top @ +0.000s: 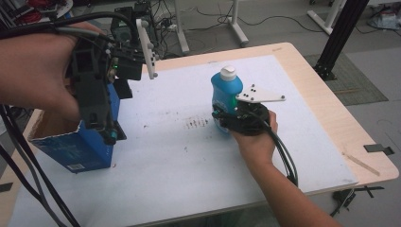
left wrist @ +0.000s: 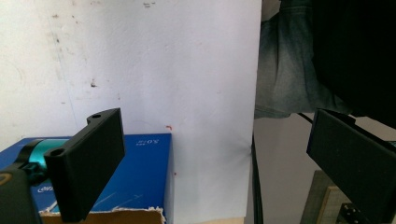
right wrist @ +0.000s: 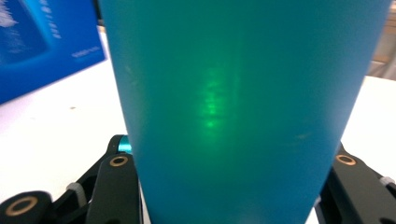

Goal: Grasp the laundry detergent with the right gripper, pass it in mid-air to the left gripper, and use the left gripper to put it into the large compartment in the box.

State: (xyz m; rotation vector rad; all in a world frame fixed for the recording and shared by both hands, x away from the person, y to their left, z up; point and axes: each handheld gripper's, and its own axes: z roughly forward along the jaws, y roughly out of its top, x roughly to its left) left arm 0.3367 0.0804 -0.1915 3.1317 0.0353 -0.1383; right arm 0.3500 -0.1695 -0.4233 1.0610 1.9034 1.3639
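A blue bottle (top: 227, 92) with a white cap stands upright near the middle of the white-covered table (top: 189, 156). My right gripper (top: 224, 118) is shut on its lower body from the near side. In the right gripper view the bottle (right wrist: 243, 112) sits tight between the two black jaws of that gripper (right wrist: 229, 186). My left gripper (top: 111, 135) hangs over an open blue carton (top: 71, 151) at the table's left edge. In its own view the left gripper (left wrist: 219, 163) stands open with nothing between the jaws, above the carton (left wrist: 140, 172).
The carton (right wrist: 42, 46) lies beyond the bottle to its left. A thin wooden stick (top: 361, 163) and a strip of black tape (top: 378, 149) lie at the table's right corner. White stand legs (top: 236, 23) and a black frame post (top: 338, 38) rise behind the table.
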